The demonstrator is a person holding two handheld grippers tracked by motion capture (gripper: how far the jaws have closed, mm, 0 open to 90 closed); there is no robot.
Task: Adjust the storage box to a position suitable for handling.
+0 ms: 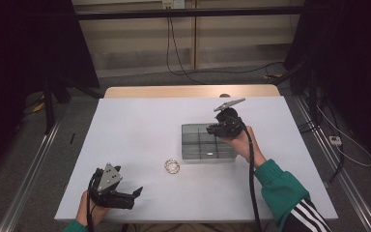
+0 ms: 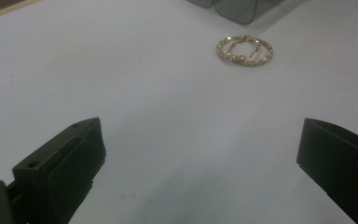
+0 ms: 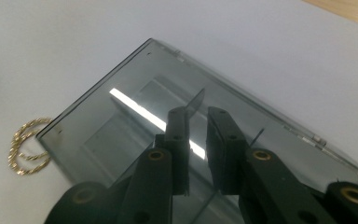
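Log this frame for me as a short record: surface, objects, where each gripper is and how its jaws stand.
surface: white table
box: smoky clear compartment box, lid shut, right of centre
jewellery: gold twisted rings lying on the table left of the box's near corner, apart from it
left gripper: low at the near left, aimed toward the rings, jaws wide open, nothing between them
right gripper: over the box lid, jaws slightly parted, nothing between them
right hand: holding its gripper at the box's far right side
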